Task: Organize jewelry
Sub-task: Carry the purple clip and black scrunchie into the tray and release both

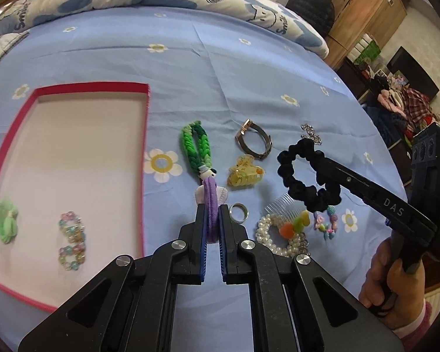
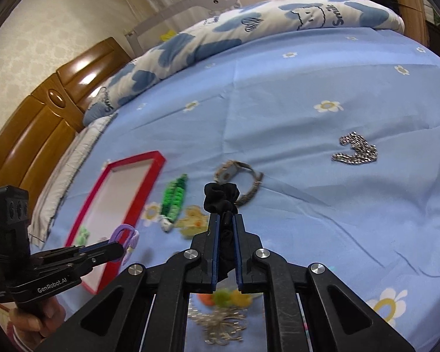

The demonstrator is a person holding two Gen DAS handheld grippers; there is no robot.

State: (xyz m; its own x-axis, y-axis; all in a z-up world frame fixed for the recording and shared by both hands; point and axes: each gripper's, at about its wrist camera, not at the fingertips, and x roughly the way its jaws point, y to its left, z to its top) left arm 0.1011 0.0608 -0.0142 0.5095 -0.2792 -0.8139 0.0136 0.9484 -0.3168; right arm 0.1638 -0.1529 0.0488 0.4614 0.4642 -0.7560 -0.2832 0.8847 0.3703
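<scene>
Jewelry is in both my tools right now: my left gripper (image 1: 211, 223) is pinched tight on a purple hair tie (image 1: 211, 205), the loop standing up between the pads with its long axis running straight ahead along the fingers, and my right gripper (image 2: 226, 234) is clamped on a black scrunchie (image 2: 220, 198), whose ring hangs off the tips. Working outward, everything hinges on the red-rimmed tray (image 1: 145, 135). From the left gripper the tray's near long wall sits just to the left, so I judge this is the hand with the shorter trip, a sideways carry over the rim. The right gripper is well apart from the tray, on the far side of the left one, with the green braided loop (image 1: 195, 146), the yellow claw clip (image 1: 245, 173) and the watch (image 1: 253, 140) lying on the bedsheet (image 1: 220, 67) between it and the tray. Inside the tray I see a green piece (image 1: 6, 223) and a beaded bracelet (image 1: 72, 240) near the close end; the far end looks free, so I'd aim there.
</scene>
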